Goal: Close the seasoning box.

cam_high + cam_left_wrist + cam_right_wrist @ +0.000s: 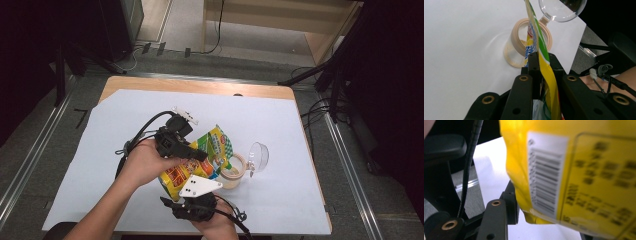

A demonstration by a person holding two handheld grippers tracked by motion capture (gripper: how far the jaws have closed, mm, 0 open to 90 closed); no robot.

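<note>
Both grippers clamp 1 yellow bag (200,162): left gripper (539,60) pinches its edge (above the open jar (517,48)), right gripper (192,192) its near end.

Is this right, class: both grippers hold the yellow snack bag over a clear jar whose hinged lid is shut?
Not quite. The left gripper view shows the clear jar with its hinged transparent lid swung open, not shut. Both grippers do hold the yellow snack bag over it.
</note>
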